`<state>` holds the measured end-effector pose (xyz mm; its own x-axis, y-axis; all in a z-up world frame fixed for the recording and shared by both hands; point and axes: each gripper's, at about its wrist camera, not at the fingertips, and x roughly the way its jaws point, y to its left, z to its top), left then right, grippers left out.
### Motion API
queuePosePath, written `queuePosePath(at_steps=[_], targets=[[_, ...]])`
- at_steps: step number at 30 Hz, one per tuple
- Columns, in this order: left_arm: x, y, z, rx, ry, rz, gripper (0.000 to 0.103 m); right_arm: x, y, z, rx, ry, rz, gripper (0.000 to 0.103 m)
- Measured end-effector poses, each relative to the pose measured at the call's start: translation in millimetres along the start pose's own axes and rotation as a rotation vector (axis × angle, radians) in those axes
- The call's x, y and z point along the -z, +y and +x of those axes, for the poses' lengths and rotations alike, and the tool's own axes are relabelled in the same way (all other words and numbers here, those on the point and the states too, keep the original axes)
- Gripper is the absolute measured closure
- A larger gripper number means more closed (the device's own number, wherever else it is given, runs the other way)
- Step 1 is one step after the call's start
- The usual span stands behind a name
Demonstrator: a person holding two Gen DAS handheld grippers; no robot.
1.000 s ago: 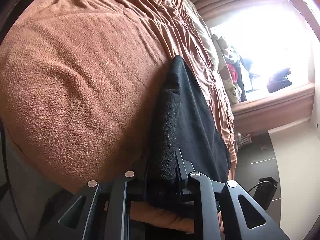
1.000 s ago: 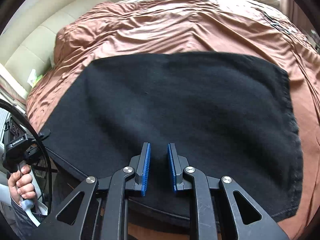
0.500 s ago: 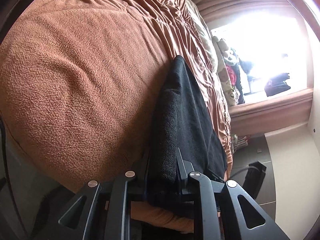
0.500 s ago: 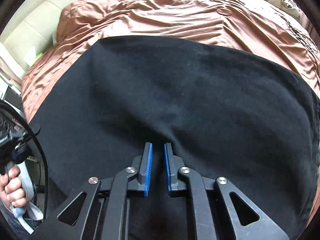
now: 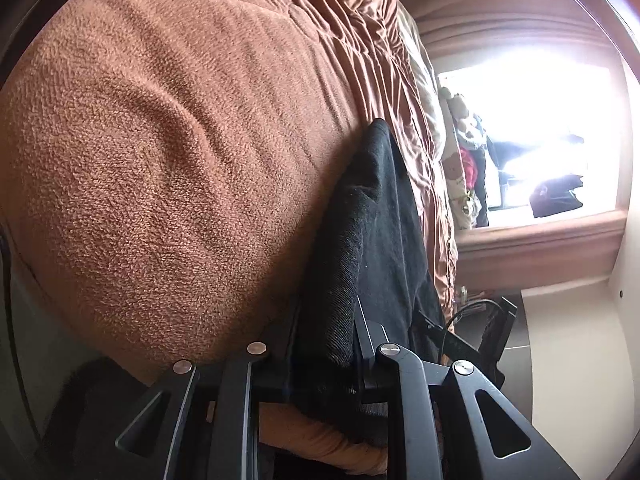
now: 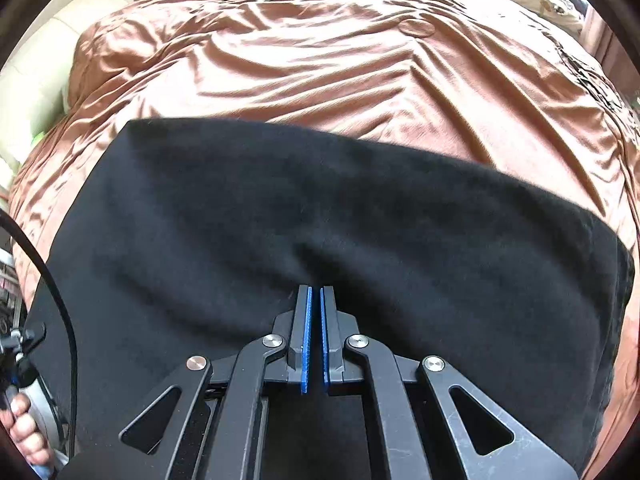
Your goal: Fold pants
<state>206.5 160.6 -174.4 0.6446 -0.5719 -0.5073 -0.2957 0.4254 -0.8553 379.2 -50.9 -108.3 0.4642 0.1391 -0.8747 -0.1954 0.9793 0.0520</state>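
The black pants [image 6: 320, 208] lie folded in a wide flat rectangle on the brown bedspread [image 6: 340, 64]. My right gripper [image 6: 315, 292] is low over the middle of the pants, tips at the cloth, its blue pads almost together with a thin gap and no cloth visible between them. In the left wrist view my left gripper [image 5: 326, 320] is shut on the thick folded edge of the pants [image 5: 352, 248] at the side of the bed, and the cloth hides its pads.
The fuzzy brown blanket [image 5: 160, 168] fills the left of the left wrist view. A bright window [image 5: 532, 136] with a wooden sill and stuffed toys [image 5: 464, 160] is beyond. A hand on the other gripper's handle [image 6: 24, 428] and a cable [image 6: 52, 292] are at the lower left.
My right gripper has narrowed from a clear gap to nearly closed, dipped close to the pants, then tilted back up to show more bedspread. The left gripper keeps its hold and has barely moved.
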Motion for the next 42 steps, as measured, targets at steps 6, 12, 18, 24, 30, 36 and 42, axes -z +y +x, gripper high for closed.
queuePosePath(at_steps=[6, 12, 18, 24, 30, 36, 42], targets=[[0.2, 2.2, 1.5, -0.006, -0.006, -0.013, 0.081, -13.6, -6.0, 9.5, 0.023, -0.013, 0.050, 0.103], [-0.8, 0.3, 4.8, -0.009, -0.011, -0.016, 0.081, -23.2, -13.2, 16.5, 0.028, -0.028, 0.066, 0.103], [1.2, 0.3, 3.6, -0.002, -0.023, -0.013, 0.081, -30.3, -17.5, 18.7, 0.016, -0.018, 0.103, 0.103], [2.5, 3.4, 1.5, 0.018, -0.014, -0.014, 0.082, -20.0, -18.1, 0.8, -0.045, -0.019, 0.122, 0.103], [3.6, 3.1, -2.6, 0.041, -0.014, -0.017, 0.083, 3.4, -3.9, -7.6, -0.106, 0.008, 0.079, 0.103], [5.1, 5.7, -4.5, 0.046, -0.007, -0.029, 0.083, 25.1, 8.3, -6.3, -0.129, 0.033, 0.044, 0.103], [10.1, 8.1, -7.8, 0.048, -0.016, -0.036, 0.082, 48.5, 10.7, -19.7, -0.143, 0.045, 0.038, 0.103]])
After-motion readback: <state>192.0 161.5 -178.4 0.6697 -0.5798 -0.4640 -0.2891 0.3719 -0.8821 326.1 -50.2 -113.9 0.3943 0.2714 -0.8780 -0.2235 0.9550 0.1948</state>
